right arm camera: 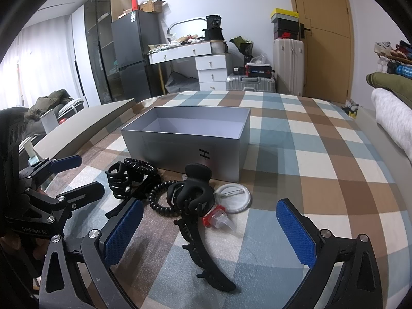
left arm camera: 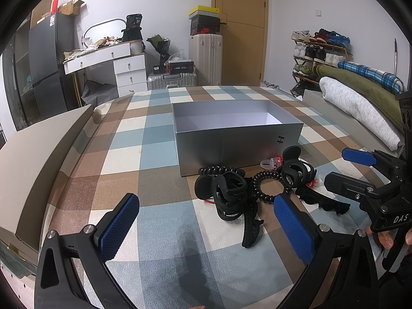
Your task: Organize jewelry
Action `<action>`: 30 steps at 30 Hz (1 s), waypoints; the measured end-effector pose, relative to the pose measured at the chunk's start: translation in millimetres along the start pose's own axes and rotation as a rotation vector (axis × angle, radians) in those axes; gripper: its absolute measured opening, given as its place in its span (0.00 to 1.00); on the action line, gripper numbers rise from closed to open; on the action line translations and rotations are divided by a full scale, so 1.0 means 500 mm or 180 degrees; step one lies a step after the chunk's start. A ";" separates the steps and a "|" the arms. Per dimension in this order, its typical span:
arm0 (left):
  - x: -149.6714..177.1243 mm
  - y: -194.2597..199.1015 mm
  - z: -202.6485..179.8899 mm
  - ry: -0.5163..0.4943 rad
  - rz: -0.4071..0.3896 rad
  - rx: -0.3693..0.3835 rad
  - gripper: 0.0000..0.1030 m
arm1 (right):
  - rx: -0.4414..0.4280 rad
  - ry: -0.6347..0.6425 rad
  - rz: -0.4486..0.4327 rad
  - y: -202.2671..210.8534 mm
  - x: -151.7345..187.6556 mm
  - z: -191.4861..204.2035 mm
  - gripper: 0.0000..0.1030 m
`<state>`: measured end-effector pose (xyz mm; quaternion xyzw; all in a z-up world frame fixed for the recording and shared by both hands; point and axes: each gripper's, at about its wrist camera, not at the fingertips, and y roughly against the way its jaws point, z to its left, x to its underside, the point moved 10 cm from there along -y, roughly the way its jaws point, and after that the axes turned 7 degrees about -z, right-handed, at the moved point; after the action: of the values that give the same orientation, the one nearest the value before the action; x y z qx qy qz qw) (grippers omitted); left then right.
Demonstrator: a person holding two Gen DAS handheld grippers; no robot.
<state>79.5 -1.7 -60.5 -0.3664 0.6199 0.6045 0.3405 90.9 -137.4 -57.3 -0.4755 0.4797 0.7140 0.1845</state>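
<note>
While hair clips [right arm camera: 189, 193] lie outside, silver box [left arm camera: 237, 139] open (interior bare), checked bedspread [left arm camera: 123, 152]

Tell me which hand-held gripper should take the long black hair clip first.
Right, probably. The right hand-held gripper is open with the long black hair clip lying between its fingers; the left hand-held gripper faces the claw clip.

The left black plastic two-finger gripper [left arm camera: 206, 229] carries blue pads with a fine diamond texture on angular struts, joined by round silver screws [left arm camera: 88, 229]. The right black plastic two-finger gripper [right arm camera: 209, 234] is built the same; its body shows white "DAS" lettering [left arm camera: 400, 218]. The left one's body reads "GenRobot.AI" [right arm camera: 34, 230].
</note>
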 end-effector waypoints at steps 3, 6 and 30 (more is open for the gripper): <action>0.002 0.003 -0.001 0.0009 0.0012 0.0007 0.99 | 0.0010 -0.0008 0.0009 0.000 0.002 -0.001 1.00; 0.005 0.000 0.003 0.0048 0.0044 0.0002 0.99 | 0.0034 -0.0041 0.0070 -0.004 0.005 -0.007 1.00; 0.009 -0.017 -0.009 0.0096 0.0235 0.0140 0.99 | -0.0416 -0.0230 0.0670 -0.049 0.028 0.030 0.71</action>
<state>84.6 -6.2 -68.6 -0.3448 0.6512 0.5974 0.3165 94.3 -115.7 -80.1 -0.4076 0.4724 0.7757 0.0944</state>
